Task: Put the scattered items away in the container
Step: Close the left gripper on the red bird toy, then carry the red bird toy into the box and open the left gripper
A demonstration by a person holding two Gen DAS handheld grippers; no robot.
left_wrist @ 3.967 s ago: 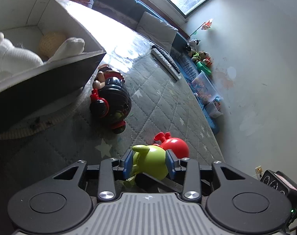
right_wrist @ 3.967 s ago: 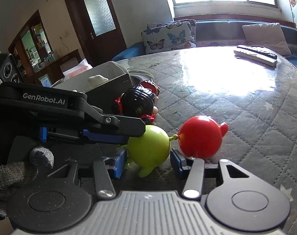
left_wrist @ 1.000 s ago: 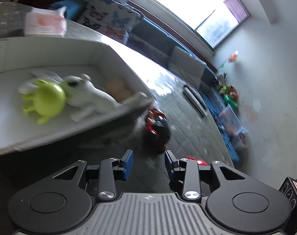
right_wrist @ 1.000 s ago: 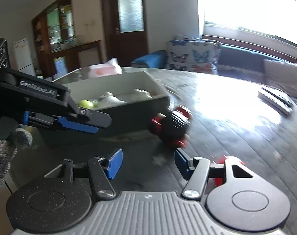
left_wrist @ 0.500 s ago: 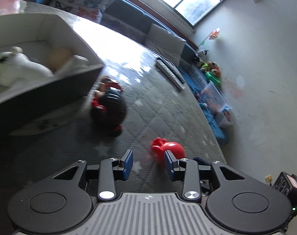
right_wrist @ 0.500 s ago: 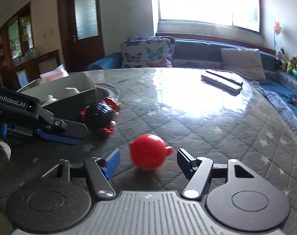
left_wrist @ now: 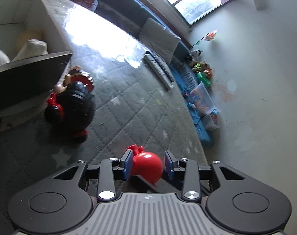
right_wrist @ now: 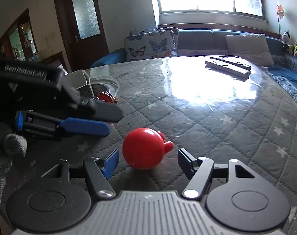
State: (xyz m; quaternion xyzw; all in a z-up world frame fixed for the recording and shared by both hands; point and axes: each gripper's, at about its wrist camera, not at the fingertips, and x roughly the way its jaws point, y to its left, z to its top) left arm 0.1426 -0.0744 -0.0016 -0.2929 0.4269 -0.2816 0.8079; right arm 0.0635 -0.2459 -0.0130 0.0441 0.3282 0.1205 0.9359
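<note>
Far left of our left tool (left_wrist: pixel 147 164) sits the white container (left_wrist: pixel 56 39), plush toys inside. Ahead-left of it, the black-and-red toy (left_wrist: pixel 74 105) lies on the bench (left_wrist: pixel 128 101), beside the container wall. Left tool released, pads either side of the red ball toy (left_wrist: pixel 147 166). Our right tool (right_wrist: pixel 147 161) also released, red ball toy (right_wrist: pixel 143 150) just ahead between its fingers. Remotes (right_wrist: pixel 227 66) far ahead-right.
</note>
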